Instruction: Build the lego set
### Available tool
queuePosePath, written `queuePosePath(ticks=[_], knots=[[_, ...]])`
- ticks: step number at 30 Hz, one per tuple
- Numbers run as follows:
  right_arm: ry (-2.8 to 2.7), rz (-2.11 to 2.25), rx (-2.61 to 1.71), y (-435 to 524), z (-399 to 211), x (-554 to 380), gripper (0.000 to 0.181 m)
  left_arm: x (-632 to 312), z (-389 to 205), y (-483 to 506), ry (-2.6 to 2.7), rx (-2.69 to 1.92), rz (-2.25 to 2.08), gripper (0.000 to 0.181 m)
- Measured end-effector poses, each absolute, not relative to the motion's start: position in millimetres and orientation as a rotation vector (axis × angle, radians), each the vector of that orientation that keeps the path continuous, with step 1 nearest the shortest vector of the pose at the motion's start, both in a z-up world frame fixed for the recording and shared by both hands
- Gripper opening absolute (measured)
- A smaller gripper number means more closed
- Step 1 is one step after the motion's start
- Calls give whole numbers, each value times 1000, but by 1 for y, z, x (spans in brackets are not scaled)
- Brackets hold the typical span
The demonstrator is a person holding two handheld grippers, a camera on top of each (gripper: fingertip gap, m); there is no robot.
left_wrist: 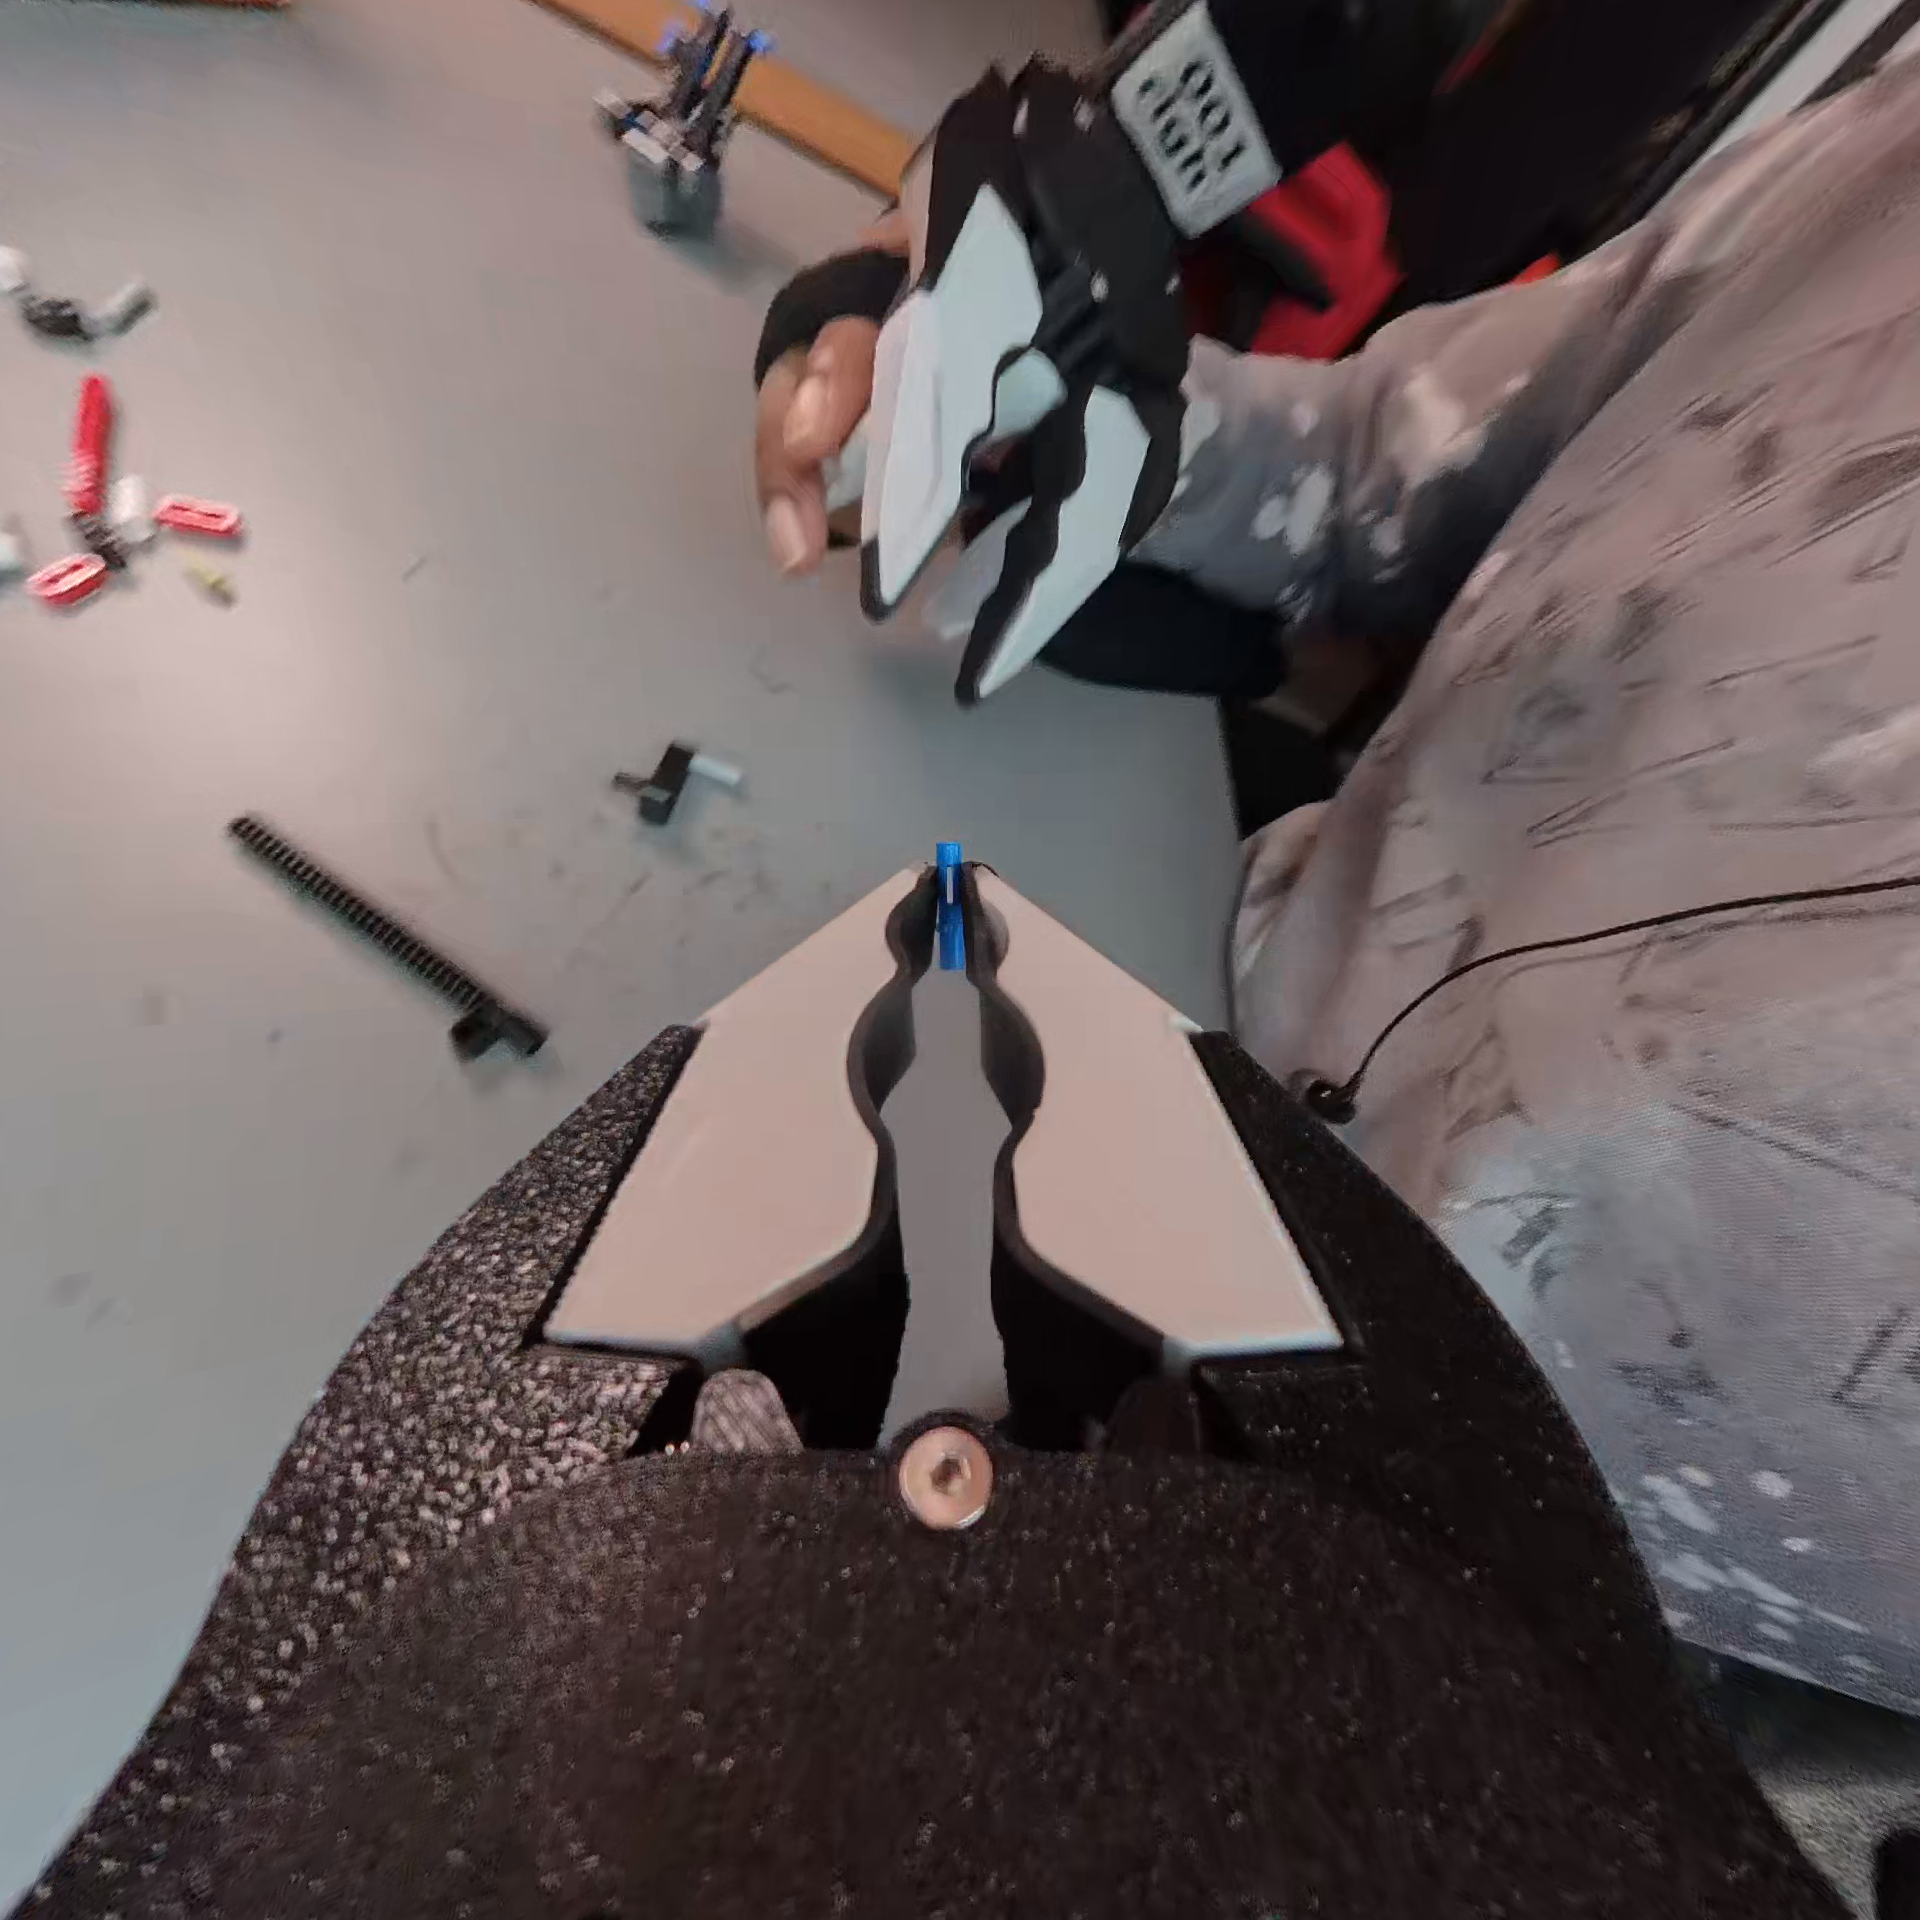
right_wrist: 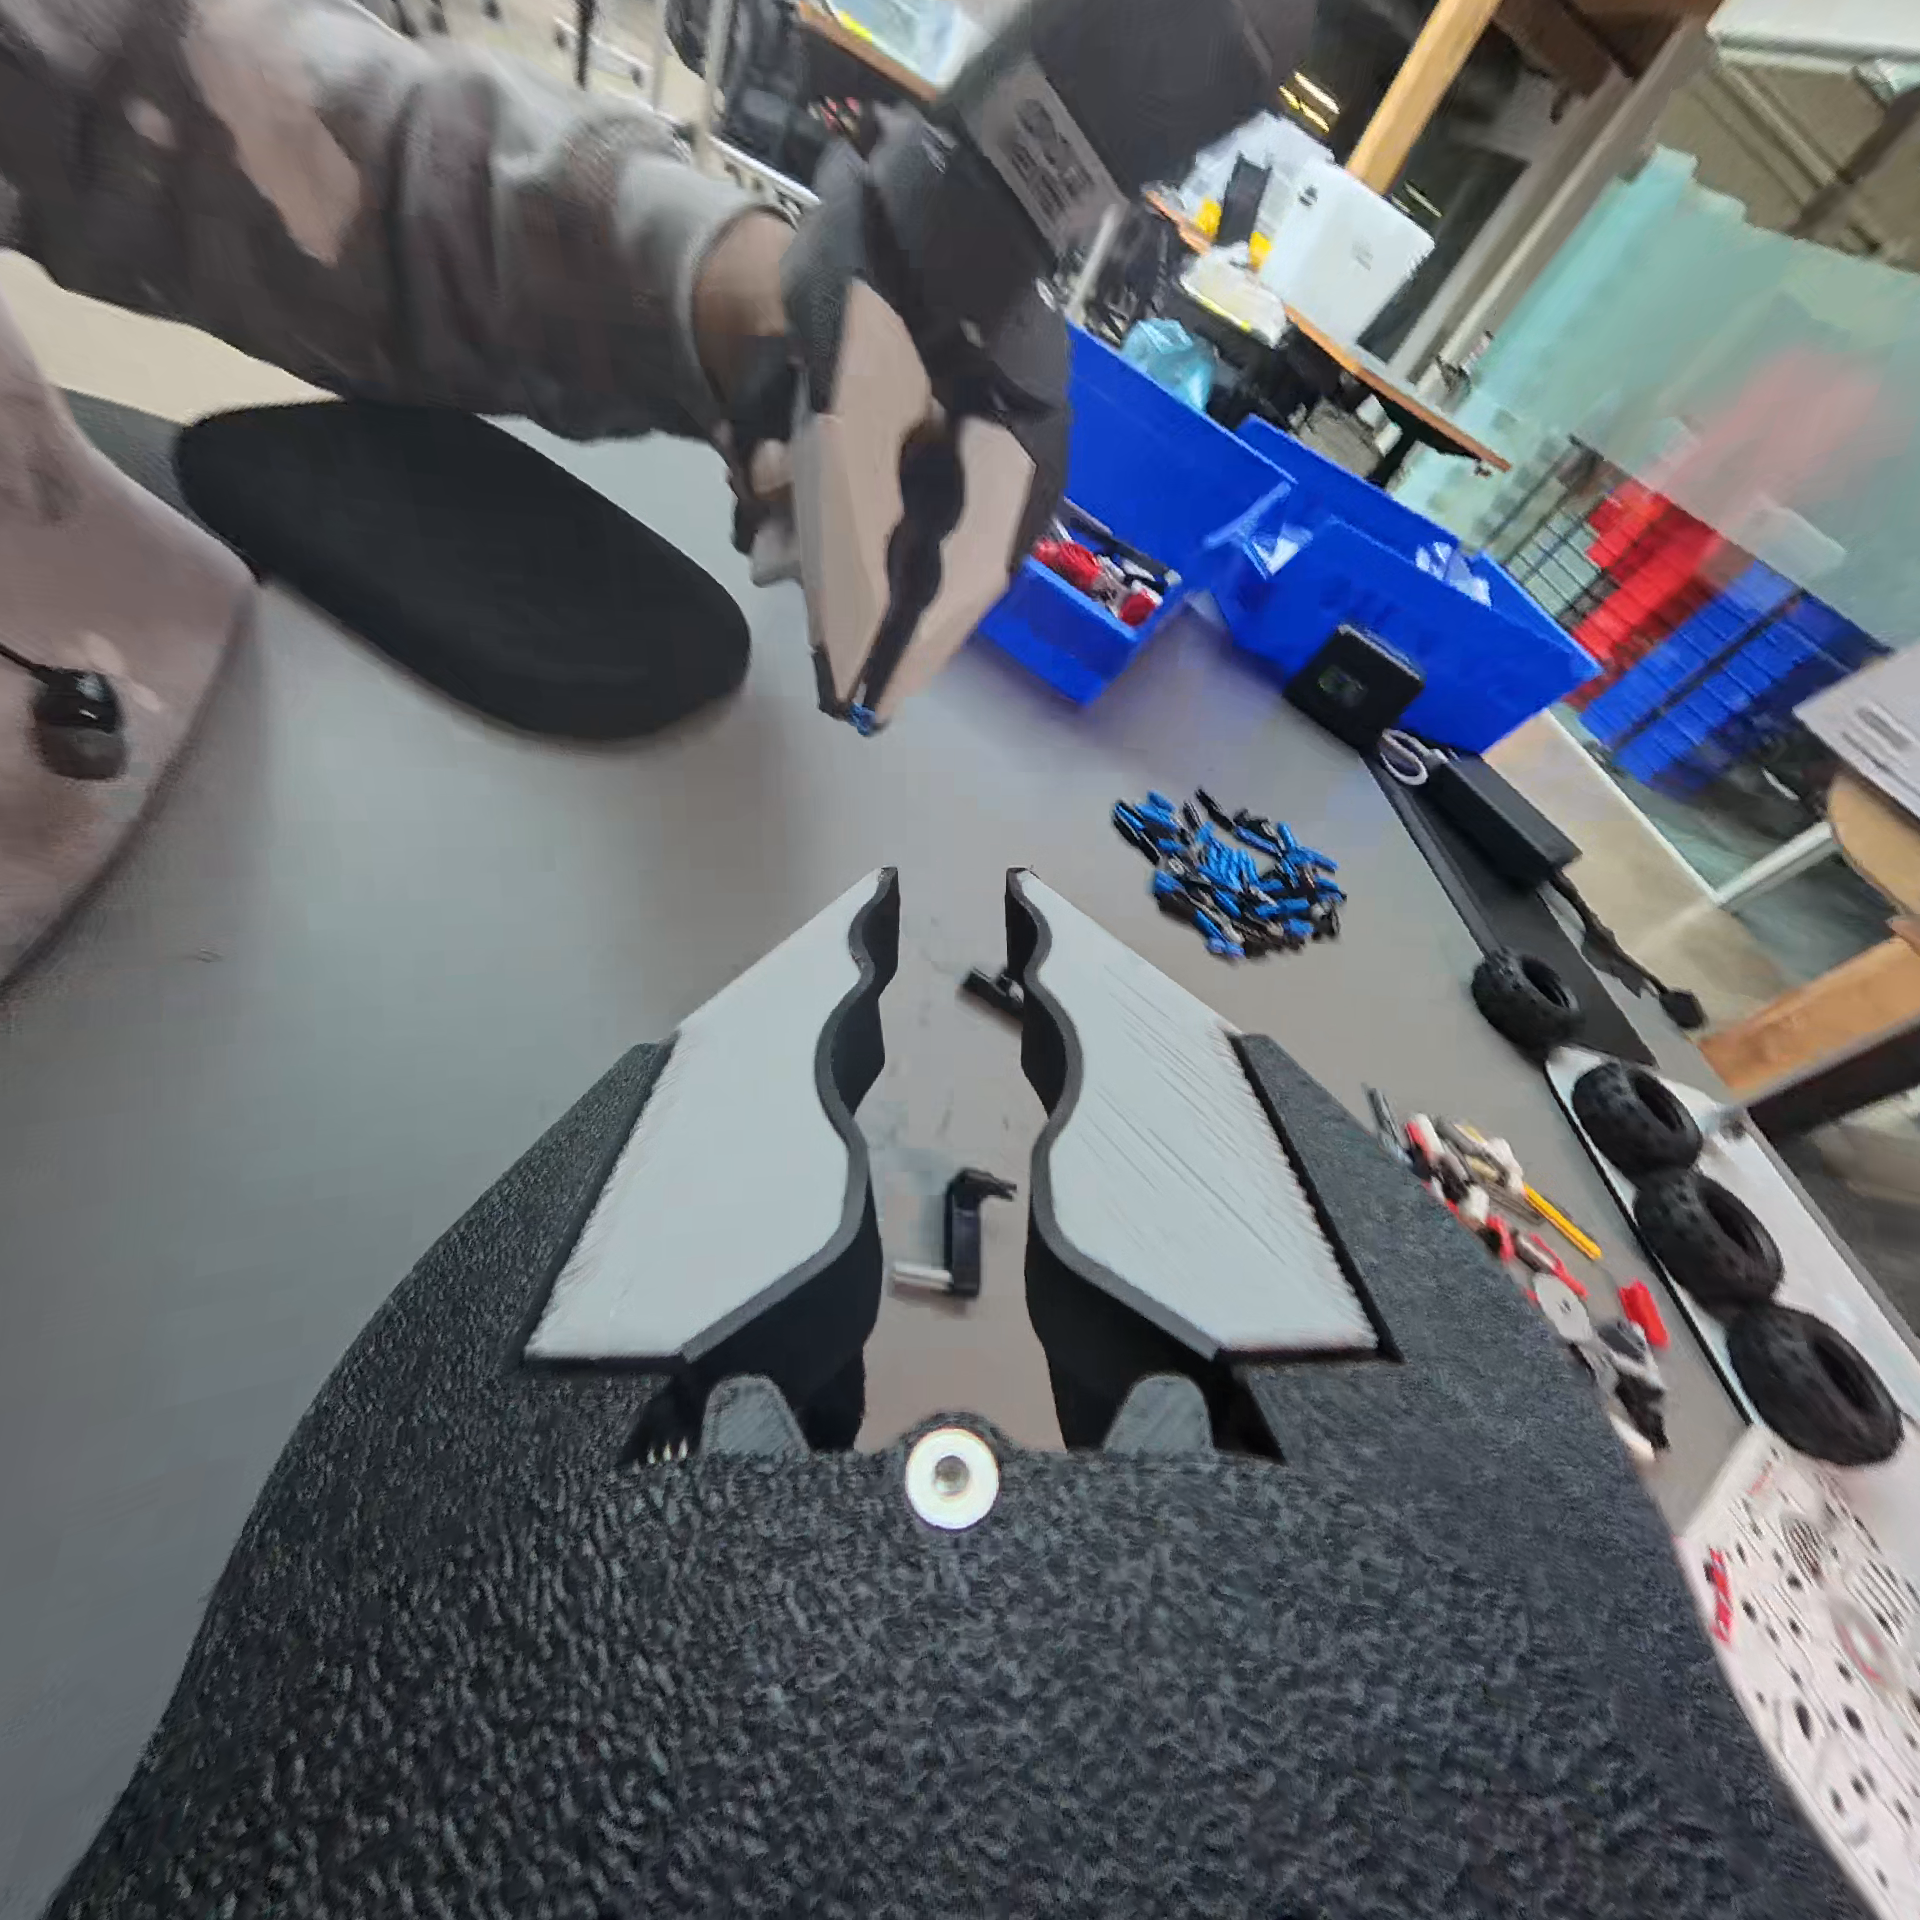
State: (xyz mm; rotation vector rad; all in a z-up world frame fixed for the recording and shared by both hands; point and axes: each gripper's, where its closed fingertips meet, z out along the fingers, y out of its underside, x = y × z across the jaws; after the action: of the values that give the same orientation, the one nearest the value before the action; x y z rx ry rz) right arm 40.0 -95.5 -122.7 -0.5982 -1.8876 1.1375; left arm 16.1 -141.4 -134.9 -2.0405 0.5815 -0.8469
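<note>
Left gripper (left_wrist: pixel 950 883) is clenched on a small blue pin (left_wrist: pixel 949 906), pinched right at the tips w/ one end poking out, prob. so that end can be pushed into a hole. It's held up over the grey table (left_wrist: pixel 416 675), not resting on anything. Right gripper (right_wrist: pixel 951 883) is released, jaws apart & empty, low over a small black connector (right_wrist: pixel 961 1231) lying on the table, likely the part the pin goes into. Pile of blue & black pins (right_wrist: pixel 1231 873) sits nearby as stock; black tyres (right_wrist: pixel 1704 1236) wait along the edge. Embossed writing shows on both gripper bodies, too blurred to read.
</note>
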Motion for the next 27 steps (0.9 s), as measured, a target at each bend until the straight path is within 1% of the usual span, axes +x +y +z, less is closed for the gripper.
queuePosePath(ticks=[2,4,8,12,16,18,21,23,27], knots=[[-1887,1171,-505,-116,-112,46,25,35,-117,-135,595,-1938,-1081,4],[-1894,1117,-438,-125,-107,48,25,47,-108,-128,597,-1898,-1249,4],[-1857,1036,-378,-129,-100,49,18,65,-101,-123,620,-1870,-1440,3],[-1820,1008,-353,-127,-93,50,12,66,-94,-121,526,-1823,-1600,4],[-1727,973,-357,-121,-81,45,4,58,-80,-114,290,-1673,-1817,5],[-1682,948,-372,-115,-76,43,4,52,-74,-109,153,-1554,-1911,5],[-1634,945,-396,-108,-69,42,4,40,-72,-102,-5,-1441,-1944,14],[-1627,972,-427,-104,-68,41,4,34,-80,-98,-24,-1471,-1857,20],[-1653,978,-467,-99,-75,38,4,37,-82,-99,59,-1555,-1710,19]])
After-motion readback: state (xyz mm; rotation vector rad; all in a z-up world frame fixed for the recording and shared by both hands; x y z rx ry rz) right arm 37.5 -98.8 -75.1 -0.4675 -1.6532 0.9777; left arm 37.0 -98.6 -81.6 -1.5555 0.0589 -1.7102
